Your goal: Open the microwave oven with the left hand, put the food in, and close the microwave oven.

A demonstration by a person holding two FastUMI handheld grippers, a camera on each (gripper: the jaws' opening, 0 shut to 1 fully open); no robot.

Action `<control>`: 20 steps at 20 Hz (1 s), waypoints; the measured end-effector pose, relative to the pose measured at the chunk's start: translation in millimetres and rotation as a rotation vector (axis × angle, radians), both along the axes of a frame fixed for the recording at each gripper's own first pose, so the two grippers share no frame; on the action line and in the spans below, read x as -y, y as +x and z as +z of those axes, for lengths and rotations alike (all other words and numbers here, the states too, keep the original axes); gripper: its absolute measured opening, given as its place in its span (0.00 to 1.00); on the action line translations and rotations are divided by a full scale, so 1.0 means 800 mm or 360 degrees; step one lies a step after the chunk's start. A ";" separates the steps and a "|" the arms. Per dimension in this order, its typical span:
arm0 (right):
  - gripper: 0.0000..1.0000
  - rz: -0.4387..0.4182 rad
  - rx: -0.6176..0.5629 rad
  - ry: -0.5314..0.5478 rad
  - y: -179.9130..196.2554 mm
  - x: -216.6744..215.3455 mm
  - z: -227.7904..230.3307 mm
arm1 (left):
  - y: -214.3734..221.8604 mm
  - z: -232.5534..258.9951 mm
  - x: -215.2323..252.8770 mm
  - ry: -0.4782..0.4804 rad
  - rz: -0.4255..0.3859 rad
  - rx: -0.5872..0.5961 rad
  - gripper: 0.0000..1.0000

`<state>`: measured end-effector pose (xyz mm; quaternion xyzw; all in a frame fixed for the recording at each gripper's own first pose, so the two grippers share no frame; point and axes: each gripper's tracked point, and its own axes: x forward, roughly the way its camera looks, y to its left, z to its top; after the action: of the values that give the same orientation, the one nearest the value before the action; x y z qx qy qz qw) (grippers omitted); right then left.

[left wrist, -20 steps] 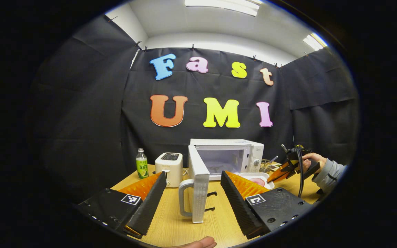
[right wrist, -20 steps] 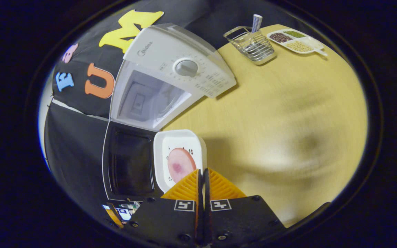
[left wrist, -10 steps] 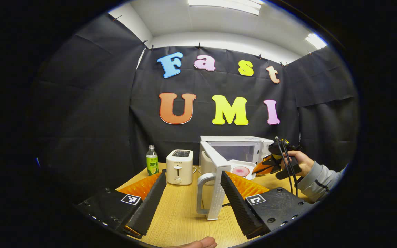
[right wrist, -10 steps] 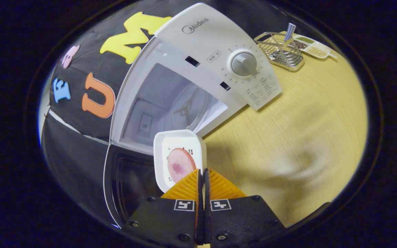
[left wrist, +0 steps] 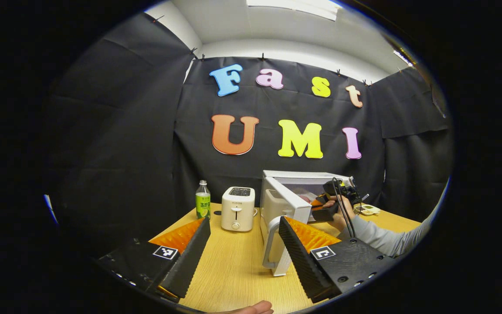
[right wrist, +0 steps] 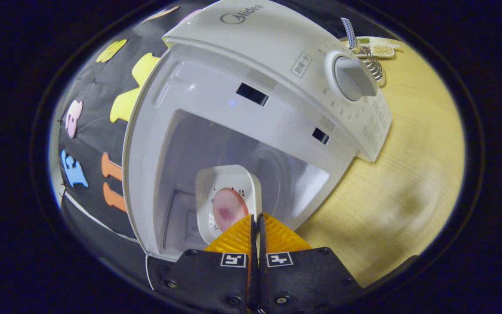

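The white microwave (left wrist: 305, 181) stands at the back of the wooden table with its door (left wrist: 283, 205) swung wide open. My left gripper (left wrist: 244, 244) is open with nothing held, and the door's handle (left wrist: 269, 244) shows just inside its right finger. My right gripper (right wrist: 256, 222) is shut on the near rim of a white dish (right wrist: 227, 187) carrying a pink slice of food (right wrist: 228, 208). The dish hangs in the mouth of the microwave's cavity (right wrist: 216, 139). In the left gripper view, a hand holds the right gripper (left wrist: 327, 205) at the oven's opening.
A white toaster (left wrist: 238, 208) and a green-labelled bottle (left wrist: 202, 200) stand left of the microwave. A wire rack (right wrist: 371, 61) and a divided tray of beans (right wrist: 377, 43) sit right of it, past the control knob (right wrist: 353, 78). A fingertip (left wrist: 251, 308) shows at the bottom edge.
My right gripper carried the dish from in front of the open door up into the oven's mouth. The left gripper stayed open and shifted left, so the door now sits by its right finger.
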<state>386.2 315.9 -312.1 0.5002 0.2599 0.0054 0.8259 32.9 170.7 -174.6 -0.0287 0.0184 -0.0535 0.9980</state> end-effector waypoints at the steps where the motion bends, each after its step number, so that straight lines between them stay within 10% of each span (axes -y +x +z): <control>1: 0.04 -0.0033 0.0011 -0.0046 0.009 -0.001 -0.003 | 0.000 -0.002 -0.001 0.0009 0.0001 -0.0007 0.94; 17: 0.07 -0.0183 0.0189 -0.0474 0.039 0.002 -0.014 | -0.003 -0.020 0.025 0.0117 -0.0099 -0.0033 0.82; 20: 0.59 -0.0028 0.0235 -0.0596 0.037 -0.011 -0.012 | -0.002 -0.025 0.023 0.0082 -0.0104 -0.0043 0.82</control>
<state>415.7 325.1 -321.3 0.3383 0.1905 -0.0137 0.9214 31.0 152.3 -194.6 -0.0031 0.0341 -0.0853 0.9958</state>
